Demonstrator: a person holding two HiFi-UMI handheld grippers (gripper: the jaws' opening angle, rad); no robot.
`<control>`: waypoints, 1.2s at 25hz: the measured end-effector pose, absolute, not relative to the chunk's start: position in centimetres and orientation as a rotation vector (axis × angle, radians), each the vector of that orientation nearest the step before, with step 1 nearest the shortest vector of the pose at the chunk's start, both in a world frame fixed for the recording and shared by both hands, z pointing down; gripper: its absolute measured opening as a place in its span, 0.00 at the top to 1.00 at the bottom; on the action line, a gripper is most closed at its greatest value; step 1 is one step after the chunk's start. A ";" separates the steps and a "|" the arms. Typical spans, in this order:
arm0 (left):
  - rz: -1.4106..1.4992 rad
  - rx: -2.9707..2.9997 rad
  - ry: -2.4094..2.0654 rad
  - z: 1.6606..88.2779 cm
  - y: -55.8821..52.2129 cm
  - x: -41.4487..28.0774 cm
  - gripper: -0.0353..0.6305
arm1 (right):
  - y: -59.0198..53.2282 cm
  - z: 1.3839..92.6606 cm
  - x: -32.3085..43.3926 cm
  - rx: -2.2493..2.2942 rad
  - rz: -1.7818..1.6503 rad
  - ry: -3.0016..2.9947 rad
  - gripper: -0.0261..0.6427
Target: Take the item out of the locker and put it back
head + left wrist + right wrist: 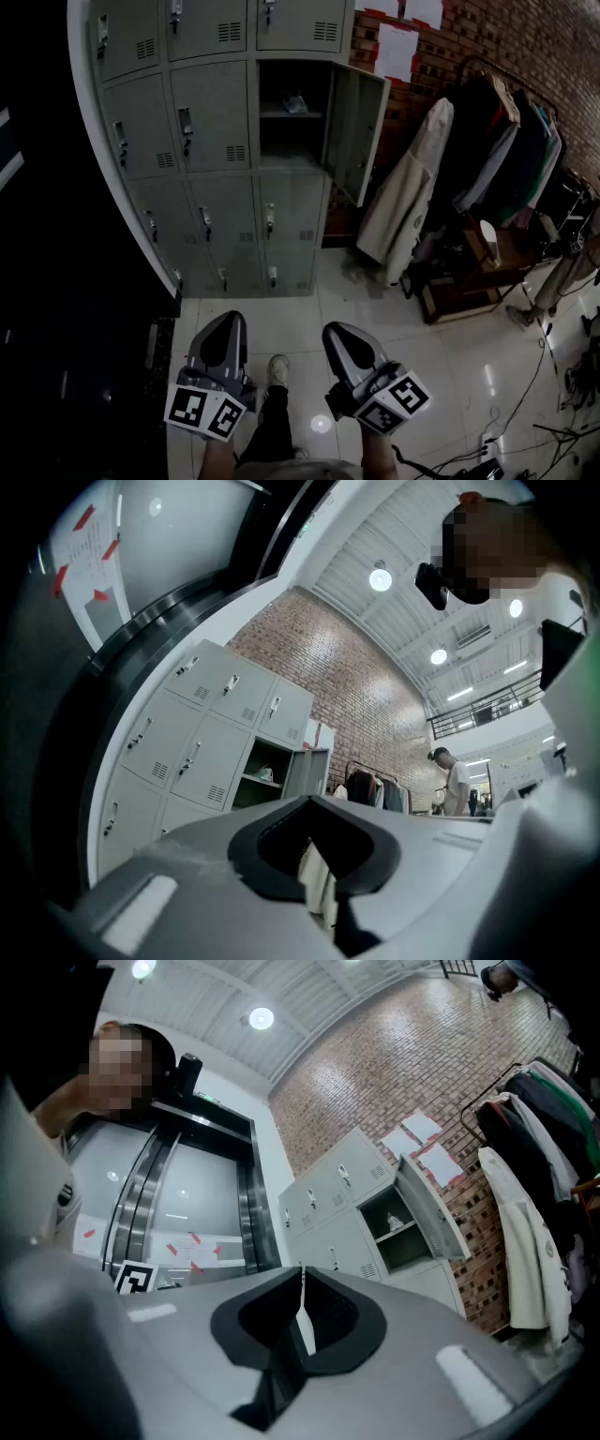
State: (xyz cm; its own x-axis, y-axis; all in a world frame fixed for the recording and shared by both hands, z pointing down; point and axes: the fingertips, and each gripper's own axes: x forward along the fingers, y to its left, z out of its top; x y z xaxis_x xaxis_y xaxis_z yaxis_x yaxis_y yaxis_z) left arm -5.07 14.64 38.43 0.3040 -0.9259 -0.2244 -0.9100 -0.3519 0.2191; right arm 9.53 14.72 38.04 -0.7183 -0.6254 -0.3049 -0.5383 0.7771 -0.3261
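Head view looks steeply down; both gripper views face the distant locker [211, 117].

A red brick wall [525, 47] carries white paper sheets [398, 47]. Against it stands a clothes rack [487, 141] hung with pale and dark coats. Beside the rack sits a low wooden stand [478, 277]. The floor [450, 366] is glossy pale tile, with cables [553, 403] trailing across it. Round ceiling lights [380, 578] shine overhead.
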 end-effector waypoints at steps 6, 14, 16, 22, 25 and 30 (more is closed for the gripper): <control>-0.549 2.527 -1.731 38.0 4.2 -7.8 0.94 | 5.0 37.1 6.1 -0.867 -0.216 2.585 0.96; -0.562 2.605 -1.668 34.4 -15.7 -13.1 0.94 | -13.6 34.2 0.1 -0.947 -0.123 2.599 0.96; -0.548 2.627 -1.629 34.1 -19.5 -13.6 0.94 | -16.9 34.0 -0.5 -0.986 -0.118 2.583 0.96; -0.558 2.660 -1.582 32.6 -26.2 -14.4 0.94 | -24.0 33.5 -1.2 -1.055 -0.144 2.567 0.94; -0.565 2.654 -1.572 32.8 -28.2 -14.3 0.94 | -26.9 33.3 -1.1 -1.086 -0.127 2.574 0.90; -0.580 2.633 -1.594 32.6 -30.9 -15.1 0.94 | -30.4 32.3 -2.0 -1.077 -0.126 2.565 0.85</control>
